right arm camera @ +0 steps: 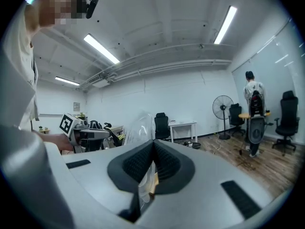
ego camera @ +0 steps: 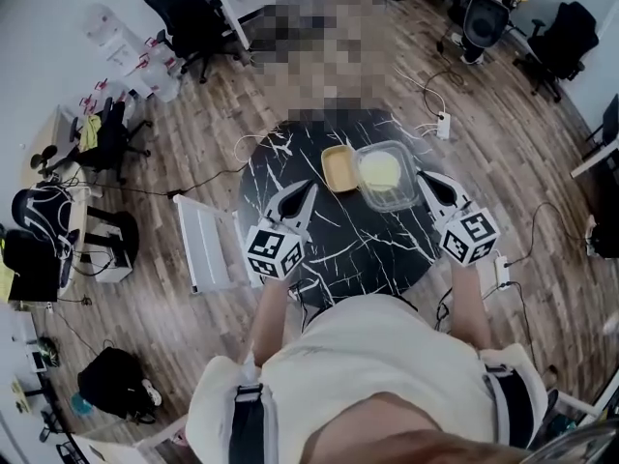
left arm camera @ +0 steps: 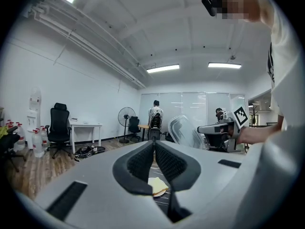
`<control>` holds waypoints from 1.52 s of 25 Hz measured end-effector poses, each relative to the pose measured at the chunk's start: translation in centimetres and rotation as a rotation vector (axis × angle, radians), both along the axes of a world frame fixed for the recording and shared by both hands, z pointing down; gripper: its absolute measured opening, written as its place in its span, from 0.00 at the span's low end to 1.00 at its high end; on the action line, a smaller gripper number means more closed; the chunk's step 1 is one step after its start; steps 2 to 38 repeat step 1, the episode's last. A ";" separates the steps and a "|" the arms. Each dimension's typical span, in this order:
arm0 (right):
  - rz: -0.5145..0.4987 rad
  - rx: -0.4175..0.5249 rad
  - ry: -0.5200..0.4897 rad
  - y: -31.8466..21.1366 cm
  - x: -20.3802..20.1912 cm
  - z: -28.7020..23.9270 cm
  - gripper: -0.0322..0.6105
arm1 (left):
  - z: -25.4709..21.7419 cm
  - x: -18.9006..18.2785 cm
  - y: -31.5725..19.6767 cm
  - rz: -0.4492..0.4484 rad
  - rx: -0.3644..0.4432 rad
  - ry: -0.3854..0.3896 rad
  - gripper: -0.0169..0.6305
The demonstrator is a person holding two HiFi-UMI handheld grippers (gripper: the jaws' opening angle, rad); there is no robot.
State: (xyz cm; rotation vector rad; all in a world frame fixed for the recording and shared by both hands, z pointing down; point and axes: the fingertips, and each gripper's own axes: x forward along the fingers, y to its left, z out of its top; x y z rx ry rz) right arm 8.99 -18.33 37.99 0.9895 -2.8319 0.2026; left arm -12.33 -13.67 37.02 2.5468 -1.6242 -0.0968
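Clear plastic box point(ego camera: 385, 175), pinched by its thin wall between the closed fingers of the right gripper point(ego camera: 423, 180), appears raised and tilted over the black marble table point(ego camera: 334, 249), just beside a tan tray point(ego camera: 338, 168). The left gripper point(ego camera: 308, 193), fingers pressed together on nothing, hovers near the tray's other side. The step in hand looks like a lift, and any further move calls for a firm, steady pinch on that flimsy wall.

— Any room on the round black marble table point(ego camera: 358, 249)?
— Its near half, between the left gripper point(ego camera: 309, 191) and right gripper point(ego camera: 422, 178). A clear plastic box point(ego camera: 387, 177) and flat yellow square tray point(ego camera: 336, 169) block the far side.
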 end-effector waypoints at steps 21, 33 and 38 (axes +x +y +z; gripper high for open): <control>-0.001 -0.003 0.003 -0.2 0.1 0.1 0.06 | 0.2 0.1 -0.2 -0.001 -0.003 0.003 0.06; -0.001 -0.003 0.003 -0.2 0.1 0.1 0.06 | 0.2 0.1 -0.2 -0.001 -0.003 0.003 0.06; -0.001 -0.003 0.003 -0.2 0.1 0.1 0.06 | 0.2 0.1 -0.2 -0.001 -0.003 0.003 0.06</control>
